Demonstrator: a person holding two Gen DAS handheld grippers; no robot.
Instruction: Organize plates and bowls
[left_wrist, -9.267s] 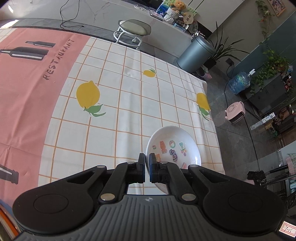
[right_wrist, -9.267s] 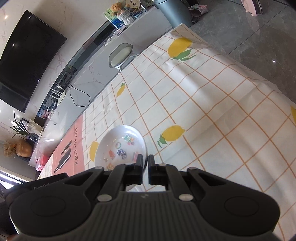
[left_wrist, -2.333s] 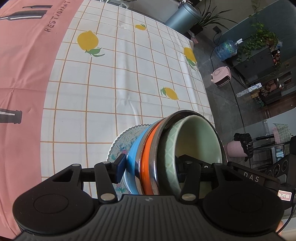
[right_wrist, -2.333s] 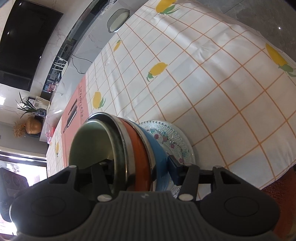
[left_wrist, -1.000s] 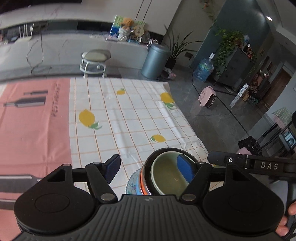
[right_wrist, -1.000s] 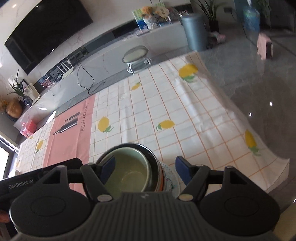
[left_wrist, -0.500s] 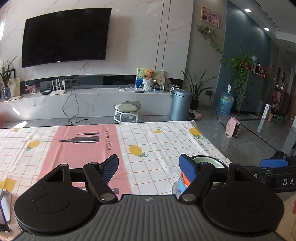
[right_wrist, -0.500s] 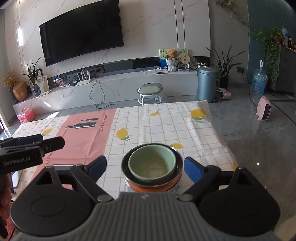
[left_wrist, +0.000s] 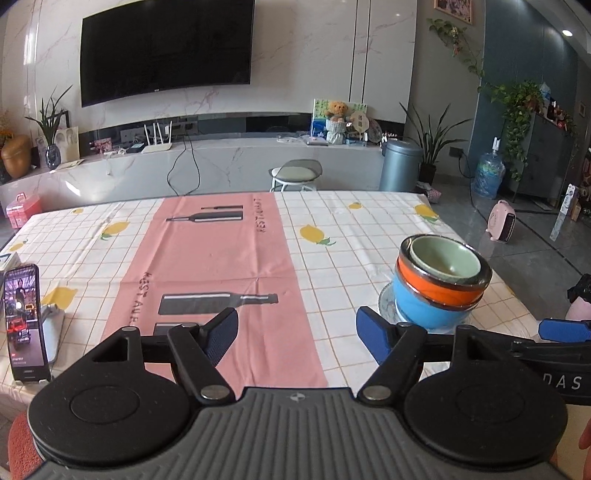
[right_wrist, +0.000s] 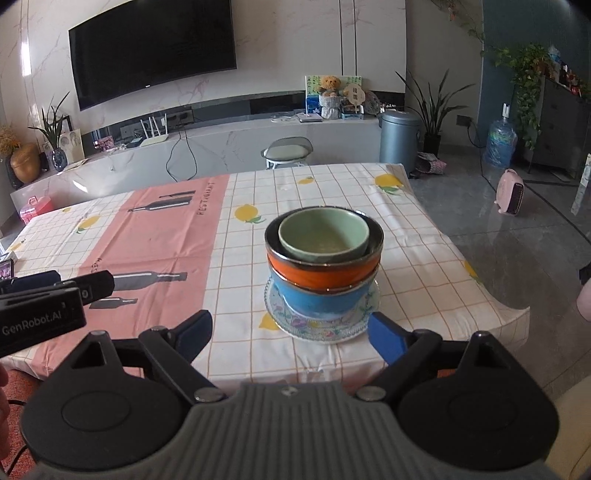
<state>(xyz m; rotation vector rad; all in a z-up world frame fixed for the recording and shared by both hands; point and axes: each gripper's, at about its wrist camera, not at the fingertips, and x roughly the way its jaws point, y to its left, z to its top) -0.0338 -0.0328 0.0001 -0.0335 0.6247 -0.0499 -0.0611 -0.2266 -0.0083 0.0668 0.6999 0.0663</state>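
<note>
A stack stands near the table's right end: a patterned glass plate (right_wrist: 295, 321) at the bottom, then a blue bowl (right_wrist: 317, 301), an orange bowl (right_wrist: 321, 273) with a metal rim, and a green bowl (right_wrist: 323, 232) on top. My right gripper (right_wrist: 290, 330) is open just short of the plate, touching nothing. My left gripper (left_wrist: 295, 334) is also open and empty over the pink cloth, with the stack (left_wrist: 439, 291) ahead to its right. The right gripper's blue fingertip (left_wrist: 561, 330) shows at the left wrist view's right edge.
A phone on a stand (left_wrist: 26, 321) sits at the table's near left corner. The table's right edge (right_wrist: 491, 295) drops to a grey floor with a pink heater (right_wrist: 511, 197). A stool (right_wrist: 288, 151) and a bin (right_wrist: 399, 138) stand beyond the far edge.
Both grippers have backed away from the stack, which stays standing on the table. Their jaws have spread off the bowls, and the left gripper has swung left over the pink cloth.
</note>
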